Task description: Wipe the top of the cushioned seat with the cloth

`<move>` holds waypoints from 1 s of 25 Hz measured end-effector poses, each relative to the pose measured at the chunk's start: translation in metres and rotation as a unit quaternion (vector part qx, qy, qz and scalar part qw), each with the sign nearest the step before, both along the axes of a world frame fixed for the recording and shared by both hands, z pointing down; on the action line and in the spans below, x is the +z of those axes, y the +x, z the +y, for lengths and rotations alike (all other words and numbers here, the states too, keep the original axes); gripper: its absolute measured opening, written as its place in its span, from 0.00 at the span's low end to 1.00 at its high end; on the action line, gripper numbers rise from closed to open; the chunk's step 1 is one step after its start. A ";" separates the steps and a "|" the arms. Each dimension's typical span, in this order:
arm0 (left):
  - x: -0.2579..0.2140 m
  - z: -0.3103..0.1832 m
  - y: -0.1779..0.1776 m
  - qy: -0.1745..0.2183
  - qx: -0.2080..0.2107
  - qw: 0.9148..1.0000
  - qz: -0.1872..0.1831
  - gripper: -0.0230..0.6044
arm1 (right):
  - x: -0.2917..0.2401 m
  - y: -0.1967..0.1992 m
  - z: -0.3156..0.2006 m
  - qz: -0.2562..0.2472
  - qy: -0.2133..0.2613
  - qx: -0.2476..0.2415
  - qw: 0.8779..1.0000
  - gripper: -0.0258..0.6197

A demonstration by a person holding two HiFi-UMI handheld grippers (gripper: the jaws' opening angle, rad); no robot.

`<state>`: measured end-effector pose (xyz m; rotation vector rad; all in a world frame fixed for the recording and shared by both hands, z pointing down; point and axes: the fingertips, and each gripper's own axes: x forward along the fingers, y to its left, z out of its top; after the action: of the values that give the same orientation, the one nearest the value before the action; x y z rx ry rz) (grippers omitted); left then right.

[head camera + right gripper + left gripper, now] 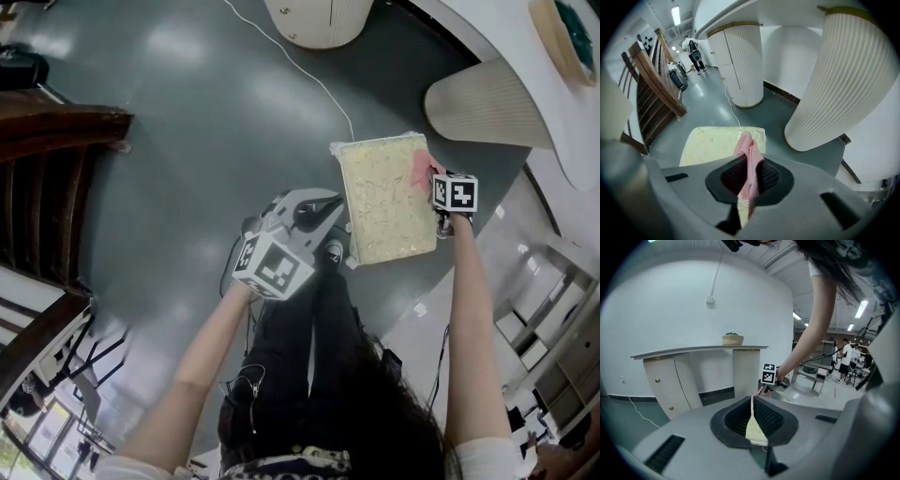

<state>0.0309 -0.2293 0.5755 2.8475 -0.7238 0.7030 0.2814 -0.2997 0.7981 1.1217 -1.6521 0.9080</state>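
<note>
The pale yellow patterned seat cushion [380, 192] is held off the dark floor between both grippers. My left gripper [339, 236] is shut on its left edge; in the left gripper view the cushion [755, 427] shows edge-on between the pads. The pink cloth [419, 170] lies against the cushion's right edge, where my right gripper [433, 187] is. In the right gripper view the cloth [749, 161] runs through the shut jaws of the right gripper [749, 177], with the cushion [717, 143] beyond it and a pale yellow strip under the cloth.
A white ribbed pedestal [487, 103] under a white counter stands just right of the cushion. A round white cabinet [319, 19] and a white cable [305, 70] lie beyond. Dark wooden furniture [47, 169] is at left. The person's legs are below.
</note>
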 end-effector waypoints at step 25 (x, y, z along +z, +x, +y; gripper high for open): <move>-0.008 0.027 0.009 -0.003 -0.016 1.000 -0.007 0.06 | -0.023 -0.161 0.104 -0.154 -0.007 -0.142 0.978 0.06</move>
<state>0.0400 -0.2024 0.5676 2.8214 -0.7651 0.7209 0.1205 -0.1956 0.7753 0.7333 -1.9928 0.9378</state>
